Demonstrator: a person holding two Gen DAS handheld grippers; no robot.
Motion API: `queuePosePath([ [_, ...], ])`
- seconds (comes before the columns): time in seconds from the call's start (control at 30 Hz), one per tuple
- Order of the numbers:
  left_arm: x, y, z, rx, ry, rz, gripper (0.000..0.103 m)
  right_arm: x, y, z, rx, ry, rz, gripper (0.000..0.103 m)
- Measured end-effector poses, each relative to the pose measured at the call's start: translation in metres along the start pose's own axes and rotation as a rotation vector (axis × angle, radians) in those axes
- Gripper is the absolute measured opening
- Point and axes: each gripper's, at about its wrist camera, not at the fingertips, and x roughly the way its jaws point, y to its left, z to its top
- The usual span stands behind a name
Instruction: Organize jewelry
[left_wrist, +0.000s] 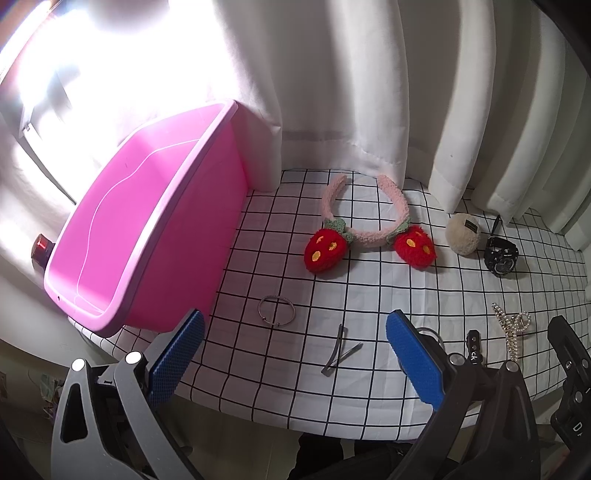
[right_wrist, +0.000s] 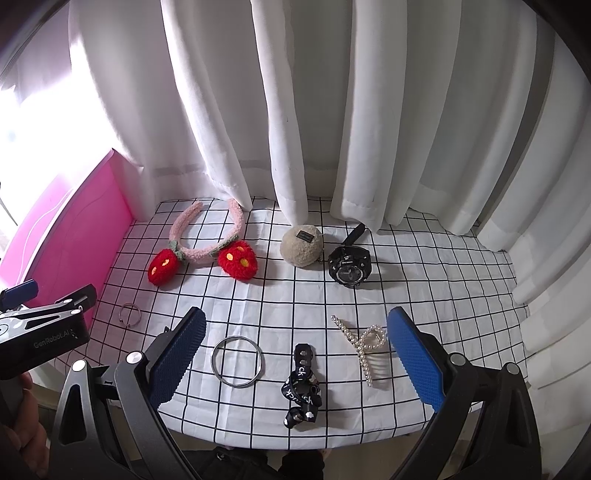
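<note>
Both the left claw (left_wrist: 295, 354) and right claw (right_wrist: 297, 354) are held apart, empty; nothing is binned yet. A descent onto the hair clip (left_wrist: 338, 350) at lower centre seems needed, toward the pink bin (left_wrist: 184, 229).

- A pink plastic bin (left_wrist: 147, 236) stood open at the left edge of the checked cloth, its inside showing nothing.
- A fuzzy pink headband (right_wrist: 201, 240) with two red strawberry pom-poms lay flat near the curtain, open ends pointing away.
- A beige fleecy round piece (right_wrist: 301, 245) with a small dark label sat just beside a black wristwatch (right_wrist: 349, 267), dial up.
- A small thin bangle (left_wrist: 276, 311) lay close to the bin; a bent metal hair clip (left_wrist: 338, 350) lay near it.
- A larger silver ring bangle (right_wrist: 237, 362), a black printed strap (right_wrist: 301, 384) and a pearl claw clip (right_wrist: 364, 343) lay along the front edge.
</note>
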Motion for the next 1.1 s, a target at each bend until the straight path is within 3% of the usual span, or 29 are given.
queuePosePath([
  [1.1,-0.0024,0.0043,-0.0019,-0.007,0.001,0.003,0.097,0.0018,0.0028,-0.0002,-0.001,0.007,0.009,0.094],
])
